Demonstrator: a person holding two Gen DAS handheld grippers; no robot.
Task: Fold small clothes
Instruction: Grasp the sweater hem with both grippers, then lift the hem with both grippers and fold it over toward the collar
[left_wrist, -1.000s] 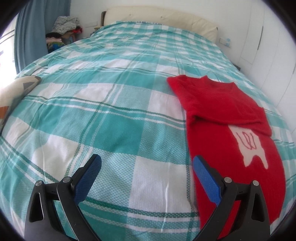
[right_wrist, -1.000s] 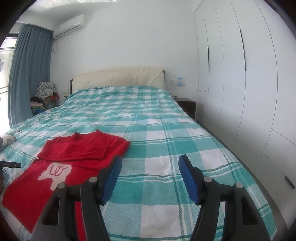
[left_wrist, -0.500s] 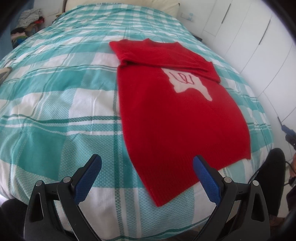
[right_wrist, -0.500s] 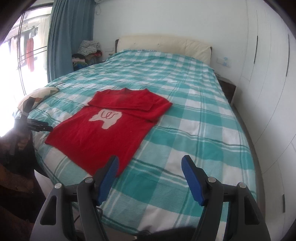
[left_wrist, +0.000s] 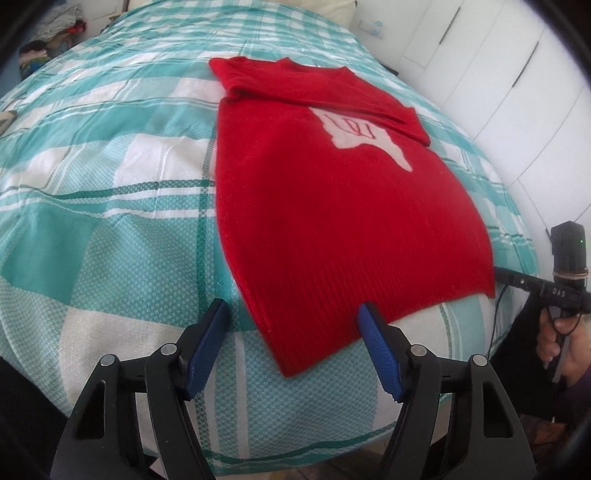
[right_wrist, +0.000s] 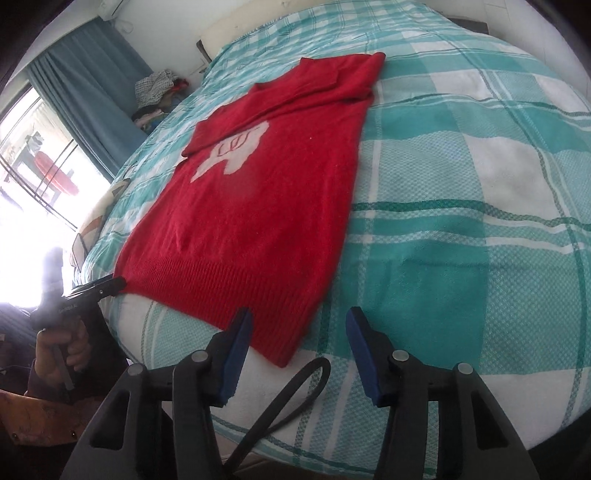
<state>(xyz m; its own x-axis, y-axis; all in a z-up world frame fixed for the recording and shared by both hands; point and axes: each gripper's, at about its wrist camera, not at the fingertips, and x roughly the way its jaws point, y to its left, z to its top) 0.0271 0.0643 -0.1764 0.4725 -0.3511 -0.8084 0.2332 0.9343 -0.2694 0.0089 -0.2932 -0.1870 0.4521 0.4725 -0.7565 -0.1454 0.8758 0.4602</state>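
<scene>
A red knitted sweater (left_wrist: 332, 206) with a white motif lies flat on the bed, its sleeves folded across the chest and its ribbed hem toward me. It also shows in the right wrist view (right_wrist: 258, 206). My left gripper (left_wrist: 293, 317) is open and empty, just above the hem's left corner. My right gripper (right_wrist: 297, 325) is open and empty, just above the hem's right corner. The left gripper appears in the right wrist view (right_wrist: 110, 286) at the hem's other corner; the right gripper's body shows at the right edge of the left wrist view (left_wrist: 554, 288).
The bed has a teal and white checked cover (left_wrist: 110, 206), whose front edge lies right below both grippers. A pile of clothes (right_wrist: 155, 85) sits by the blue curtain (right_wrist: 85, 85). White wardrobe doors (left_wrist: 517, 74) stand at the right. A black strap (right_wrist: 295, 391) hangs under my right gripper.
Both grippers have come down and closer to the sweater's hem, each now at one bottom corner. Both stay open. The sweater has not moved.
</scene>
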